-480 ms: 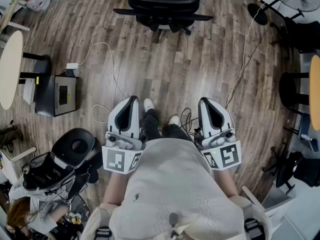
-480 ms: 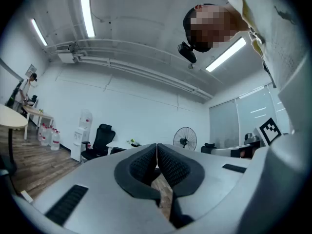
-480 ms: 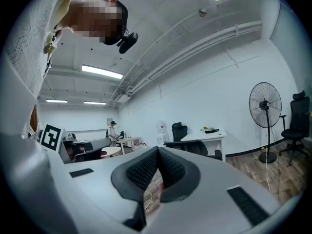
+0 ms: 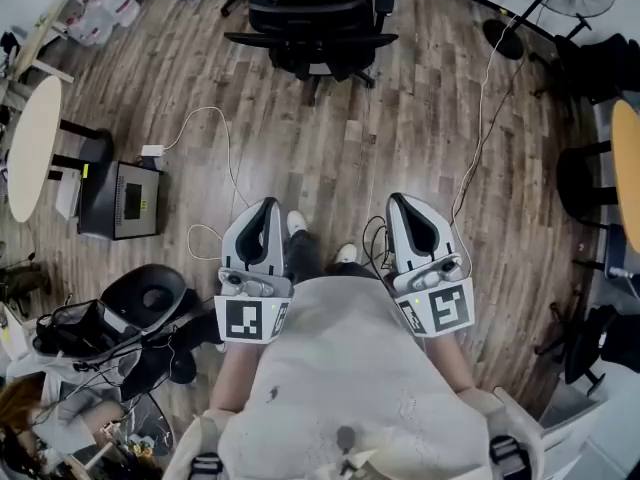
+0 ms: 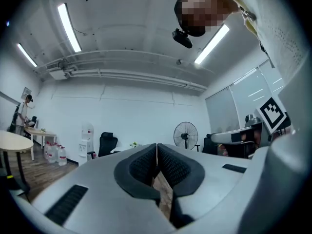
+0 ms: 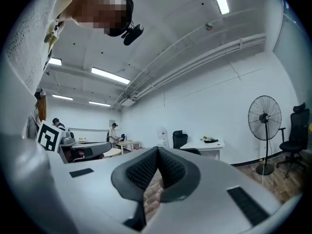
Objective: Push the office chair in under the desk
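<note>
Black wheeled office chair (image 4: 318,23) stood well ahead of the white left gripper (image 4: 267,208) and right gripper (image 4: 397,204), both clenched empty, presumably readied as blunt pushers.

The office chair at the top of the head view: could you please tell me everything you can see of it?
The office chair is black all over and seen from above. It has a broad seat and back, an armrest sticking out on each side, and dark base legs showing beneath. Its material is too small to tell. It stands upright on the wooden floor near the top edge of the head view, and nothing else appears to touch it.
</note>
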A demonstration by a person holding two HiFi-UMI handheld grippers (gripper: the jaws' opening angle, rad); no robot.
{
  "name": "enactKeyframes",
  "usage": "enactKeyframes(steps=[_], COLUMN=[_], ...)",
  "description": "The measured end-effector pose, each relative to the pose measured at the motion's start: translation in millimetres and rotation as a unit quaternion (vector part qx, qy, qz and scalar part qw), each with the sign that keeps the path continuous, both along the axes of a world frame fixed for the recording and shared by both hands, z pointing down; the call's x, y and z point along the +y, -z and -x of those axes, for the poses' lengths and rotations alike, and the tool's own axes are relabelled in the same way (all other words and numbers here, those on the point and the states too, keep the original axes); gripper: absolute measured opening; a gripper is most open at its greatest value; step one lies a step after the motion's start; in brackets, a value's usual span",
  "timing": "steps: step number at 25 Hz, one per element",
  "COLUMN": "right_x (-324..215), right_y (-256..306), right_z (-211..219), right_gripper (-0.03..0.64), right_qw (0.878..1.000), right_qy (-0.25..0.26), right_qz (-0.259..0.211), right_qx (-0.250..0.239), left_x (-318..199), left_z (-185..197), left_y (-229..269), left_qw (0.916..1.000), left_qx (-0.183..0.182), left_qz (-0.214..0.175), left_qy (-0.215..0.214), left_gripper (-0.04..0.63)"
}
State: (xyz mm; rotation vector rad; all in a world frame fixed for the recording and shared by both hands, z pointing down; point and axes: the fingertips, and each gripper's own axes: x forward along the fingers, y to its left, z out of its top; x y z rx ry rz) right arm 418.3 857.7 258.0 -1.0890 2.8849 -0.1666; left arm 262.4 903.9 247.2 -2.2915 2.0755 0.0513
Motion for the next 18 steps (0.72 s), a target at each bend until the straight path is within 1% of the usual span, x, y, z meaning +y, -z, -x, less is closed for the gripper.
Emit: enactKeyframes(steps=[3,5,6,7,8,9,11,12,13,15,18], right_x=[10,14,14,15,15,15,14,13,12,10,12], right_y=[0,-1,-2,-4,-5,-6,-6,-5,-4,-4,-1], right_z=[-19,-30,-34,-37,-39,-39,-37,-34,-32,-30,-29], right_gripper=[0.008,0.008,0.009,0.013,0.068,0.103,0.154,0.182,0.195,0.210,0.209], right_qw=[1.000,1.000,0.999,0.999,0.999,0.999,0.999,0.999,0.999,0.999,0.999], right_qy=[-0.014,-0.018,-0.018,-0.014,-0.008,-0.001,0.012,0.018,0.023,0.027,0.020], right_qz=[0.009,0.025,0.033,0.039,0.045,0.048,0.049,0.047,0.046,0.045,0.035], right_qx=[-0.002,-0.007,-0.009,-0.011,-0.012,-0.011,-0.012,-0.012,-0.012,-0.010,-0.009], left_x=[7,8,8,8,8,8,9,9,9,10,14], left_z=[-16,-27,-33,-39,-43,-45,-45,-42,-39,-34,-27], left_y=[-2,-1,-1,-1,-2,-2,-4,-5,-5,-7,-6], left_qw=[1.0000,0.9997,0.9994,0.9990,0.9987,0.9985,0.9987,0.9989,0.9991,0.9993,0.9994], left_qx=[0.001,0.006,0.008,0.009,0.008,0.005,0.001,0.001,0.001,0.000,-0.003], left_qz=[0.004,0.009,0.013,0.017,0.021,0.023,0.025,0.026,0.027,0.032,0.033], left_qy=[-0.007,-0.022,-0.032,-0.041,-0.047,-0.049,-0.045,-0.040,-0.033,-0.021,-0.003], left_gripper=[0.025,0.029,0.053,0.123,0.159,0.181,0.217,0.247,0.266,0.275,0.273])
